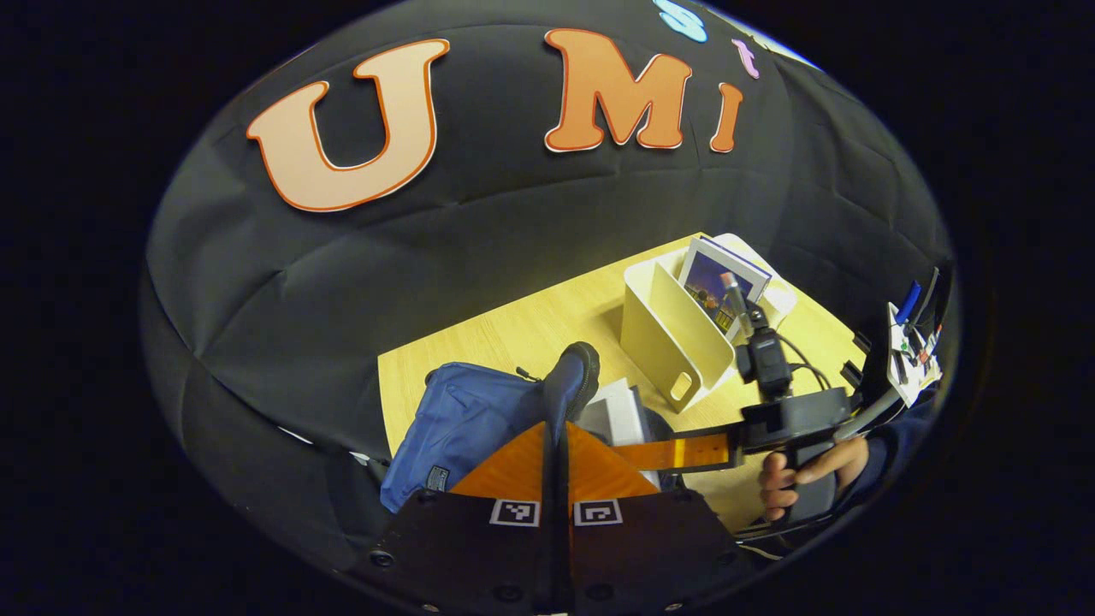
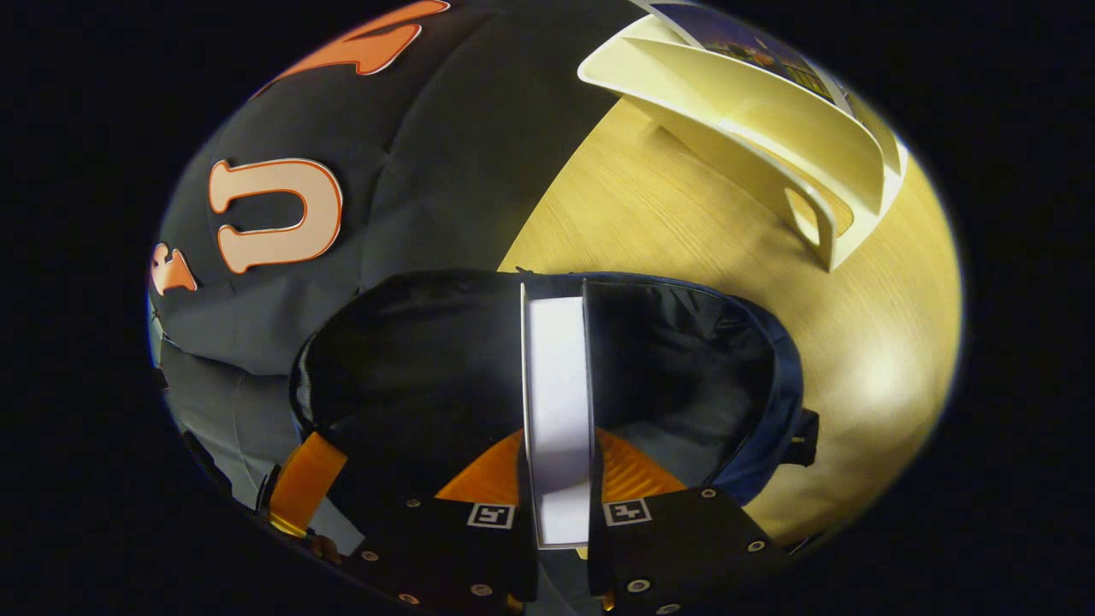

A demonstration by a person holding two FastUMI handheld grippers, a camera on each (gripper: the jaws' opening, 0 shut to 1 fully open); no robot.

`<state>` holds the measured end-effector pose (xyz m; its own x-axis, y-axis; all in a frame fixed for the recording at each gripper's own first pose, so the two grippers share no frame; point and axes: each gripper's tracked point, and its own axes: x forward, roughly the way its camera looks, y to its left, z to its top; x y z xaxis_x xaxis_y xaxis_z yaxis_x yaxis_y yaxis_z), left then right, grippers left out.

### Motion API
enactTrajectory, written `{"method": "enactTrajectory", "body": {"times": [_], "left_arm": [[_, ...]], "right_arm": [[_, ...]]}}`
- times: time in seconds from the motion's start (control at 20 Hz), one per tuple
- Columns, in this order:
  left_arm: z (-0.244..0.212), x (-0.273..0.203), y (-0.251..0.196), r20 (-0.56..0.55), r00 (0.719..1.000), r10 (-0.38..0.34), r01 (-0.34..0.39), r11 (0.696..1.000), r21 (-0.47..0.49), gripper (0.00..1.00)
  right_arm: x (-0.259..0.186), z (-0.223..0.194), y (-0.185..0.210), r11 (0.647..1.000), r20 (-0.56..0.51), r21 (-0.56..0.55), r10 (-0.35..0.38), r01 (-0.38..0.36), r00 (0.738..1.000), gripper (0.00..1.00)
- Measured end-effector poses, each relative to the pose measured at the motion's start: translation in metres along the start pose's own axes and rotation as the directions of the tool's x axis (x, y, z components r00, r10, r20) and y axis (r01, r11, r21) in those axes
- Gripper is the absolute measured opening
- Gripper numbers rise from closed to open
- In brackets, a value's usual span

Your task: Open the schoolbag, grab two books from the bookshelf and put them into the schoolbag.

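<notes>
My right gripper (image 2: 558,479) clamps a white book (image 2: 558,402) edge-on between both fingers and holds it over the open mouth of the blue schoolbag (image 2: 770,376), its far end already down inside the dark lining. My left gripper (image 1: 554,445) is clenched on the bag's rim (image 1: 571,376), lifting the flap so the mouth stays wide; the left gripper view shows the bag (image 1: 462,428) standing on the wooden table (image 1: 530,325), with the right gripper (image 1: 684,452) and the hand (image 1: 804,475) holding it reaching in from the side.

This looks like the packing step for one of the two books. The cream bookshelf (image 2: 770,111) stands near the bag on the table, with at least one more book (image 1: 719,282) (picture cover, leaning upright) in its far slot.

Next, as I judge it, I should lower the white book deeper, part the right fingers to let it drop, and keep the left grip on the rim until it is in. Then back to the shelf.
</notes>
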<state>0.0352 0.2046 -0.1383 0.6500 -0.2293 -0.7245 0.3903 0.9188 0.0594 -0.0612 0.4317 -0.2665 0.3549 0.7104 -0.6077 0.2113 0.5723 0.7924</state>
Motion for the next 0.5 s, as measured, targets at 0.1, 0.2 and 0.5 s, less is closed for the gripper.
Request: {"method": "enactTrajectory", "body": {"times": [0.1, 0.2, 0.5], "left_arm": [[-0.001, -0.001, -0.002, 0.000, 1.000, -0.005, 0.005, 1.000, -0.006, 0.00], [-0.005, 0.001, -0.001, -0.008, 1.000, -0.007, 0.007, 1.000, -0.009, 0.01], [-0.003, 0.005, 0.001, -0.008, 1.000, -0.002, 0.002, 1.000, -0.009, 0.01]], "right_arm": [[0.014, -0.004, -0.002, 1.000, 0.004, -0.011, -0.006, 0.006, 1.000, 0.23], [0.020, -0.008, -0.006, 0.999, -0.009, -0.018, -0.032, 0.032, 0.999, 0.23], [0.011, -0.001, 0.010, 0.997, -0.010, -0.070, -0.030, 0.029, 0.999, 0.59]]}}
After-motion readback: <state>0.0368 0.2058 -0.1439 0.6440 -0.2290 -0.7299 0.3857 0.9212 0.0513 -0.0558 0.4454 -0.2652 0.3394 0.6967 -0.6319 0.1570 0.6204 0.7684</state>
